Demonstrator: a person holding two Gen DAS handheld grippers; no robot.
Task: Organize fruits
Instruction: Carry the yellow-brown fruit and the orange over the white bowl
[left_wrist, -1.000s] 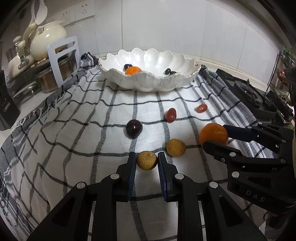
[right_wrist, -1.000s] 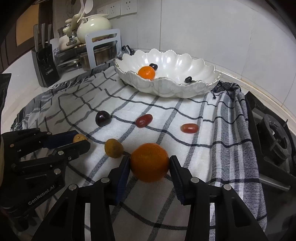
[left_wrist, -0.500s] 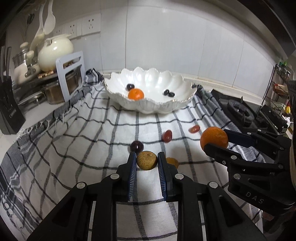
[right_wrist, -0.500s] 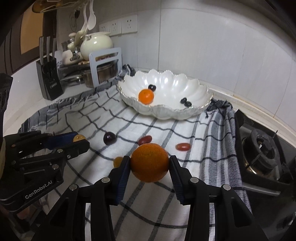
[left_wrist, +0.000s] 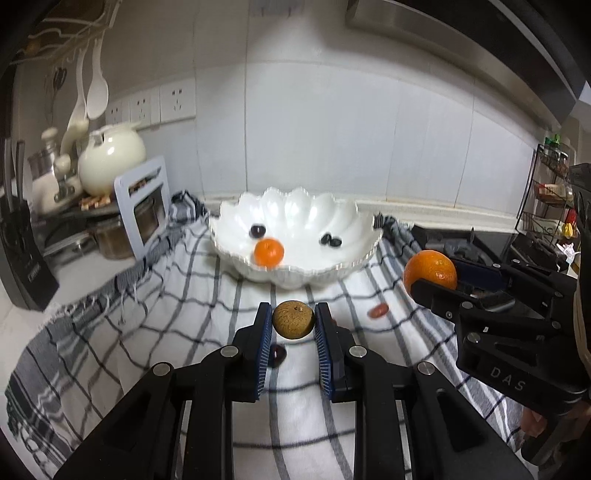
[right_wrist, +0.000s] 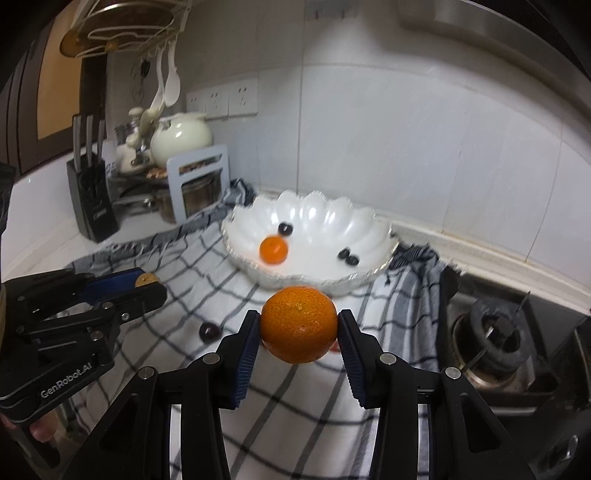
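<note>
My left gripper (left_wrist: 293, 325) is shut on a small brown longan (left_wrist: 293, 319) and holds it in the air above the checked cloth (left_wrist: 184, 295). My right gripper (right_wrist: 298, 332) is shut on an orange (right_wrist: 298, 325), also lifted; it also shows in the left wrist view (left_wrist: 430, 273). The white scalloped bowl (left_wrist: 295, 206) stands at the back and holds a small orange (left_wrist: 269, 252) and three dark grapes (left_wrist: 331, 240). A dark plum (right_wrist: 208, 331) and a red fruit (left_wrist: 379, 311) lie on the cloth.
A knife block (right_wrist: 92, 199), a pot rack with a cream teapot (left_wrist: 110, 155) and a steel pot (left_wrist: 147, 218) stand at the left. A gas hob (right_wrist: 495, 332) is at the right. A wire rack (left_wrist: 550, 199) stands at the far right.
Both grippers have risen from the cloth with their fruits and moved towards the bowl. The fruits left on the cloth now sit lower and partly behind the fingers.
</note>
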